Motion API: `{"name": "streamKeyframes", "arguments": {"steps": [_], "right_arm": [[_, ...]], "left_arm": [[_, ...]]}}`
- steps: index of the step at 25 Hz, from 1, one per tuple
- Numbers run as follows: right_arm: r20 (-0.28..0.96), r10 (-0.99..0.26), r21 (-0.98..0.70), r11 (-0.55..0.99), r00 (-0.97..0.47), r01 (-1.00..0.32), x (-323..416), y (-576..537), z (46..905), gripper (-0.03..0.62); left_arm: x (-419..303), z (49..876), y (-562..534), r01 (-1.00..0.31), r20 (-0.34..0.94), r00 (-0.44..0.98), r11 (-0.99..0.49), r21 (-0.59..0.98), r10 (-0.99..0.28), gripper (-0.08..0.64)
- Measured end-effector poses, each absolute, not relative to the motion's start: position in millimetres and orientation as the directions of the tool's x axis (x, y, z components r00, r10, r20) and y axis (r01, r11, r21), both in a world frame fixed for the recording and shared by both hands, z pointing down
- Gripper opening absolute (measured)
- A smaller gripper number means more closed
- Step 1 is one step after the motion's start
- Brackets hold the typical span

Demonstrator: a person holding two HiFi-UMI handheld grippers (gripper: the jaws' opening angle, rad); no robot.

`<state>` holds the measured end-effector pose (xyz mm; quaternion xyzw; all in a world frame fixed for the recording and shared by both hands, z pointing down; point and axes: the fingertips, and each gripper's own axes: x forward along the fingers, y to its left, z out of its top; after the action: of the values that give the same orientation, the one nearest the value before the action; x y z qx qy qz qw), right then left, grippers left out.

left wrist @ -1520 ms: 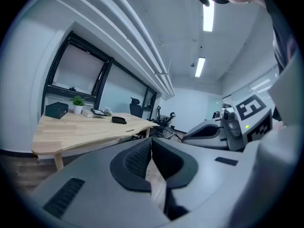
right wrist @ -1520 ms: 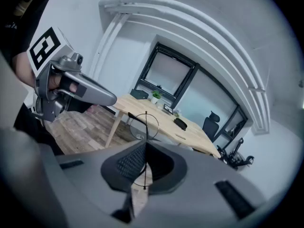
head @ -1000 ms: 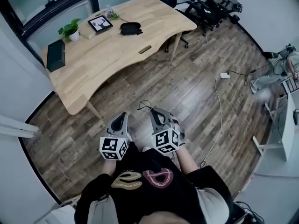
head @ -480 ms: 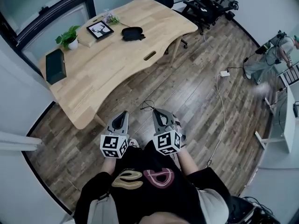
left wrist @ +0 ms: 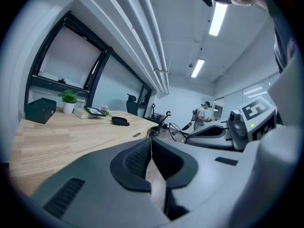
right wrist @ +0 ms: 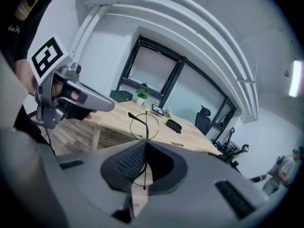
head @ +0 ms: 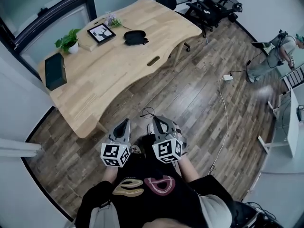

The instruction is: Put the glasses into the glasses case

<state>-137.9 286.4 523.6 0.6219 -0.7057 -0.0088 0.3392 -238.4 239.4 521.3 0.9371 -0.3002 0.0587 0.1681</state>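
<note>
Two claws were held side by side over the wooden floor, just in front of the person's chest and short of the table. The right claw was clamped on the glasses: in the right gripper view its jaws were pressed together on the thin dark wire frame, with one round lens rim and a temple end standing up above the jaw tips, seen against the table beyond. The left claw carried nothing; in the left gripper view its jaws met at the tips, with only a sliver of floor showing through lower down.

Well apart from both claws, the glasses case lay on the far part of the table, a dark oval shape; no view showed plainly whether it was open or closed. Just beside it to the left sat a framed picture on a flat book, then a potted plant, and a black box lay near the table's left end.

On the floor to the right, a white cable ran from a small plug block. Another person stood far off at the right edge of the room.
</note>
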Motion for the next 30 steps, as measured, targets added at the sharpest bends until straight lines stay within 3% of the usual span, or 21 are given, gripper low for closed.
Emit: {"name": "streamKeyframes", "arguments": {"steps": [12, 16, 30], "right_arm": [[0.475, -0.877, 0.407, 0.295, -0.076, -0.865, -124.5, 236.4, 531.6, 0.012], [0.482, -0.873, 0.473, 0.324, -0.067, -0.819, -107.3, 215.8, 535.7, 0.012], [0.491, -0.857, 0.471, 0.409, -0.153, -0.781, -28.1, 136.3, 528.9, 0.012]], "left_arm": [[-228.1, 520.9, 201.2, -0.650, 0.211, 0.760, -0.718, 0.249, -0.615, 0.018], [-220.6, 527.0, 180.0, -0.686, 0.231, 0.728, -0.688, 0.237, -0.646, 0.018], [-146.6, 516.0, 107.5, -0.744, 0.225, 0.667, -0.622, 0.244, -0.710, 0.018]]}}
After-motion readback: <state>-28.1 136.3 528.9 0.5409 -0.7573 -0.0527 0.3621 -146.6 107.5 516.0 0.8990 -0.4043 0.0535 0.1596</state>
